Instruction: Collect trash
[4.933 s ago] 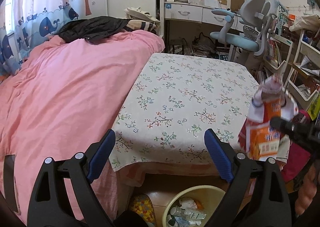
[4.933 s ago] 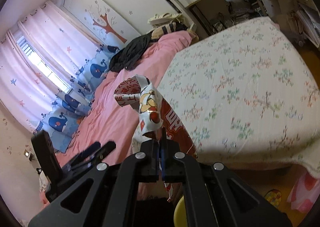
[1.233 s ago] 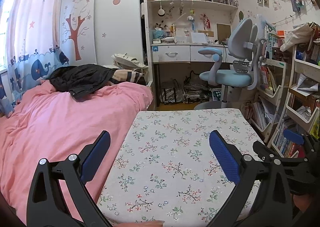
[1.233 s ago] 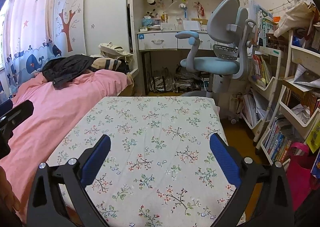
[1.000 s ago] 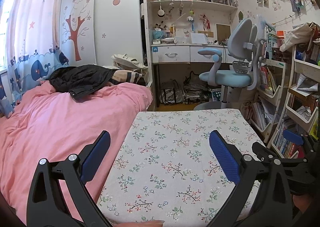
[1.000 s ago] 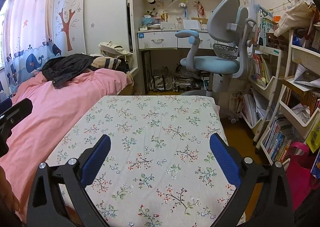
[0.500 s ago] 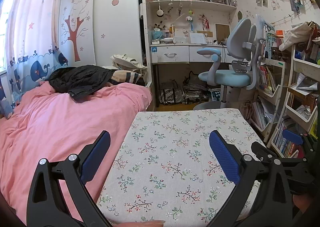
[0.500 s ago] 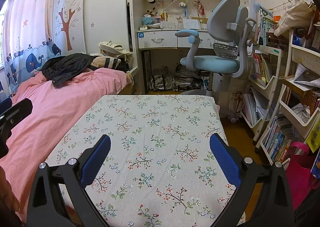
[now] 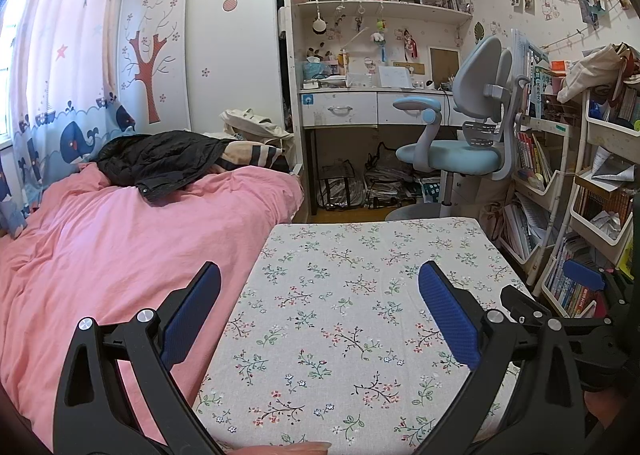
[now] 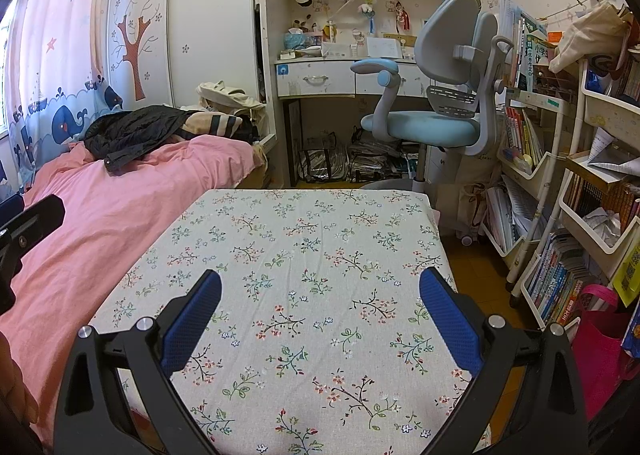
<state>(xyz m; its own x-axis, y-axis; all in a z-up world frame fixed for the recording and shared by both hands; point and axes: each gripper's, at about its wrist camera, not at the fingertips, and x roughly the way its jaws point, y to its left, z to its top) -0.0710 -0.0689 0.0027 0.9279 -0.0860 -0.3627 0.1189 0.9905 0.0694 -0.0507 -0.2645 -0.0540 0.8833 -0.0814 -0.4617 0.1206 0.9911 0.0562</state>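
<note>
Left gripper [image 9: 319,297]: fingers spread wide, holding nothing.
Right gripper [image 10: 320,301]: fingers wide, holding nothing.
Floral table [image 10: 304,255]: beneath both, beside pink bed [image 9: 120,235].

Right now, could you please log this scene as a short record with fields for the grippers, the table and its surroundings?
left gripper: open, empty, over the table
right gripper: open, empty, over the table
table: floral cloth, no trash visible on it
bed: pink cover, left of the table, black jacket on it
chair: blue, beyond the table, at the desk
shelves: right of the table, full of books
trash: none in view
</note>
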